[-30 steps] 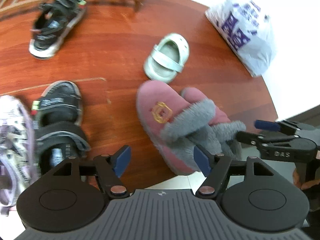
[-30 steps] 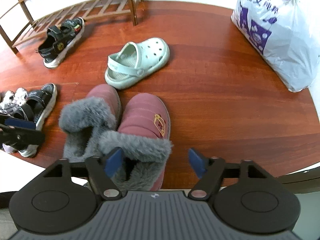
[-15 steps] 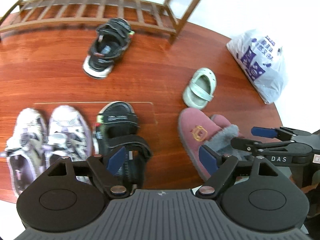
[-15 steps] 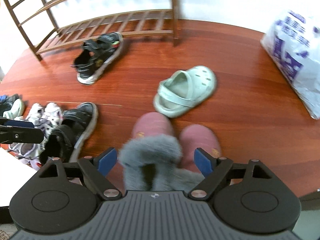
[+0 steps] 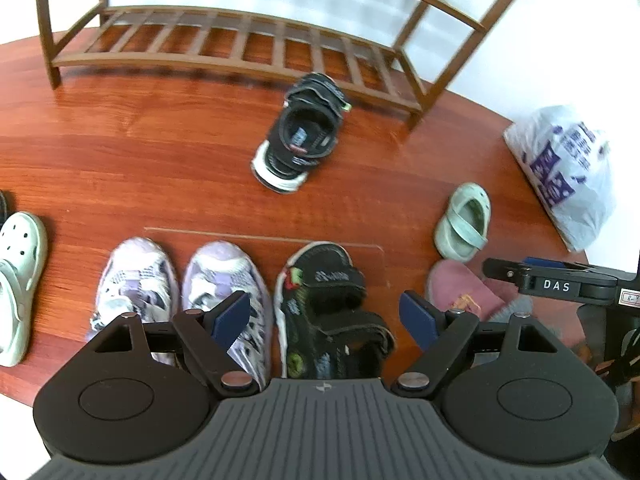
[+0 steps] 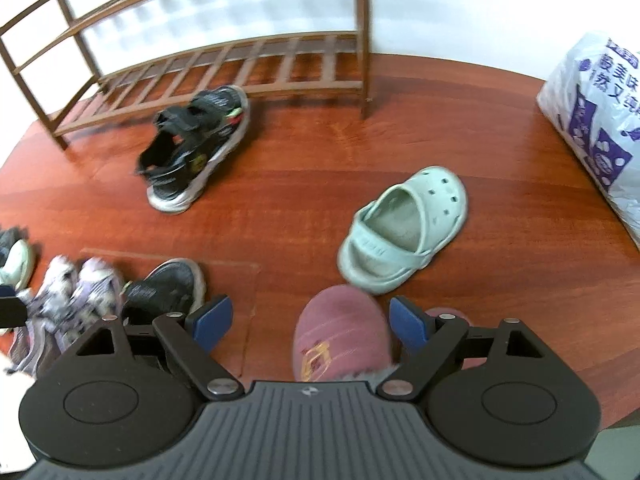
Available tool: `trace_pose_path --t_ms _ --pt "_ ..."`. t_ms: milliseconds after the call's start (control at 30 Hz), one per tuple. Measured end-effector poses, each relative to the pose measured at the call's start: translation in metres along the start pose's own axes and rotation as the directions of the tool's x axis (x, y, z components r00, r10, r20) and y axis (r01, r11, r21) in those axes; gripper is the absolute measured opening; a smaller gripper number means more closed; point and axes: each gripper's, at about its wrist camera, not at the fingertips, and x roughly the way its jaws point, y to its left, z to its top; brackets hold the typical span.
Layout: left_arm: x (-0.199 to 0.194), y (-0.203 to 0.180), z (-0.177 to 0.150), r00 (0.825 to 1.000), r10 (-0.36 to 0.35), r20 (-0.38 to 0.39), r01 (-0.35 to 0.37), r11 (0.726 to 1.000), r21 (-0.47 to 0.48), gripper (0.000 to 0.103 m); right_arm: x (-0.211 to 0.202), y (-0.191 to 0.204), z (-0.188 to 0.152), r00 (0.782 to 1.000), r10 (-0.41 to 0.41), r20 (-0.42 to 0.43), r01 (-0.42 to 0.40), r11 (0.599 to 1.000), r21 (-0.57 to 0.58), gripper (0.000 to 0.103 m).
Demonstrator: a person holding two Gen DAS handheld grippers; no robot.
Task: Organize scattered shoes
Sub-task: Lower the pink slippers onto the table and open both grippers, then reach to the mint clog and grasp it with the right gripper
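Note:
My left gripper (image 5: 325, 318) is open and empty above a black sandal (image 5: 320, 308) that lies beside a pair of purple-white sneakers (image 5: 180, 292). My right gripper (image 6: 310, 324) is open and empty over a pink fur-lined slipper (image 6: 340, 336); its mate peeks out at the right (image 6: 444, 314). A second black sandal (image 5: 302, 134) (image 6: 196, 148) lies near the wooden shoe rack (image 5: 224, 44) (image 6: 224, 60). One mint clog (image 6: 404, 232) (image 5: 464, 222) lies right of centre, another (image 5: 20, 280) at the far left. The right gripper shows in the left wrist view (image 5: 560, 280).
A white plastic bag with purple print (image 5: 568, 172) (image 6: 600, 120) sits at the right on the red-brown wood floor (image 5: 120, 160). The rack's lower shelf holds nothing. A white wall stands behind the rack.
Both grippers pulled back and tilted up from the pink slippers, so the rack and more shoes came into view. The left gripper shifted left, from the slippers to over the black sandal. Jaws stayed open.

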Motion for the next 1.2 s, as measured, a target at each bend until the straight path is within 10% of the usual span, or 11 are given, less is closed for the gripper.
trace_pose_path --t_ms 300,833,1200 --pt "0.009 0.009 0.016 1.000 0.024 -0.001 -0.024 1.000 -0.015 0.084 0.032 -0.034 0.022 0.997 -0.071 -0.017 0.072 0.991 0.111 0.102" --pt "-0.003 0.021 0.015 0.999 0.052 0.015 -0.051 0.998 -0.038 0.087 0.122 -0.084 0.063 0.986 -0.128 -0.104 0.159 0.899 0.407 0.102" --pt "-0.012 0.045 0.006 0.994 0.105 0.011 -0.103 0.985 -0.138 0.087 0.160 -0.089 0.065 0.979 -0.150 -0.139 0.195 0.890 0.413 0.093"
